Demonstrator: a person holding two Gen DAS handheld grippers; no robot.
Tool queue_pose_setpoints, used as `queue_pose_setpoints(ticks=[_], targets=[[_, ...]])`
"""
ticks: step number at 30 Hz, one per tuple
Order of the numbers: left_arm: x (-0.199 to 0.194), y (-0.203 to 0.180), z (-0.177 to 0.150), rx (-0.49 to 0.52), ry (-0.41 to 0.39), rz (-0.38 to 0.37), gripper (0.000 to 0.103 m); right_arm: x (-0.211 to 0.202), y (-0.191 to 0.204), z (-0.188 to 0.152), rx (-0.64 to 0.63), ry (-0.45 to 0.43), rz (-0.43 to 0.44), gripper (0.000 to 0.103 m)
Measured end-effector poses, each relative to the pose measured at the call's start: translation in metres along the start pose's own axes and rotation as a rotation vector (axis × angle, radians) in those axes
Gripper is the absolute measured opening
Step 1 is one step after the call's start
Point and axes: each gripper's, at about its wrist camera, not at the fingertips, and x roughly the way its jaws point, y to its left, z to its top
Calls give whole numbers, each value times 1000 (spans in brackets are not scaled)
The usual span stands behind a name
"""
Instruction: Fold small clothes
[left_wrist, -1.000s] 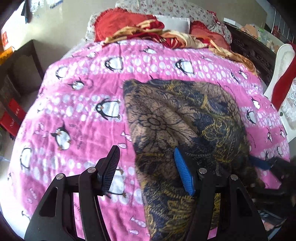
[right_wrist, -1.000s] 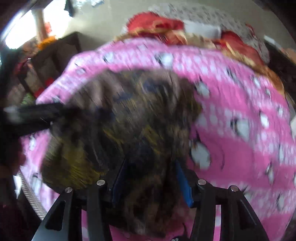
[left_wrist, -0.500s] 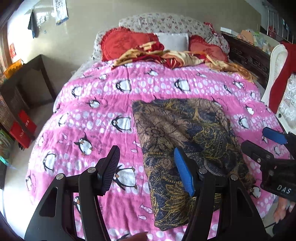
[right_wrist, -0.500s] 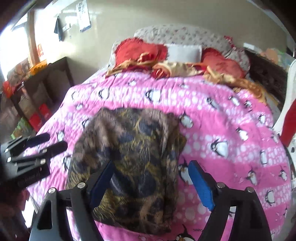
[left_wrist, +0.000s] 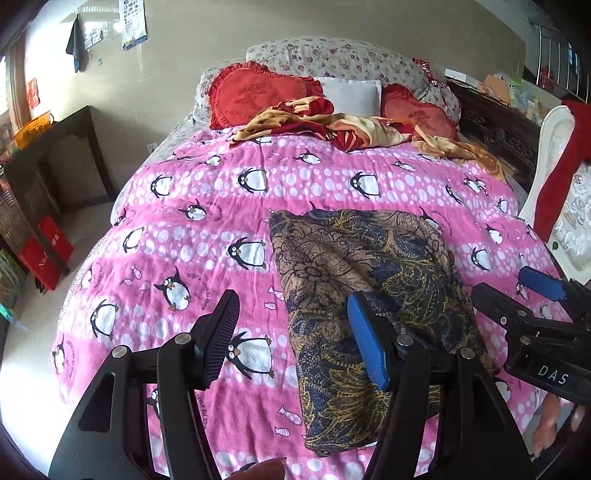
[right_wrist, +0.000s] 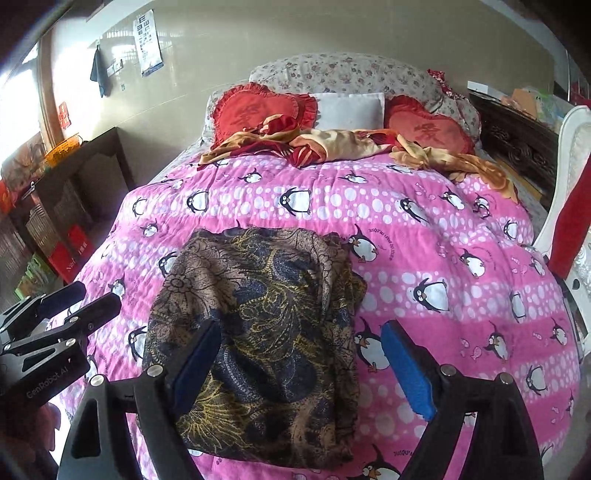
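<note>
Pink penguin blanket (left_wrist: 207, 229) across the bed, folded garment (right_wrist: 258, 332) lying flat on it, both tongs clear.
Garment's long axis runs six to twelve. Right gripper (right_wrist: 301, 363) hovers over its near end, jaws just sprung wide, nothing between them; left gripper (left_wrist: 293, 336) half-open and empty, cloth off at three o'clock — right hand's nearer.

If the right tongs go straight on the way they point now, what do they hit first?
Most likely the folded dark patterned garment lying on the pink penguin blanket. The right tongs, jaws just opened and empty, point down over its right half; depth is hard to judge, so they might land at its edge.
</note>
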Motion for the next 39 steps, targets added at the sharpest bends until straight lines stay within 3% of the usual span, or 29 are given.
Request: queue_pose_setpoints(ticks=[39], targets=[[12,4,-7,-24,25,2,61,25,13,-6,-14,68,9,87]])
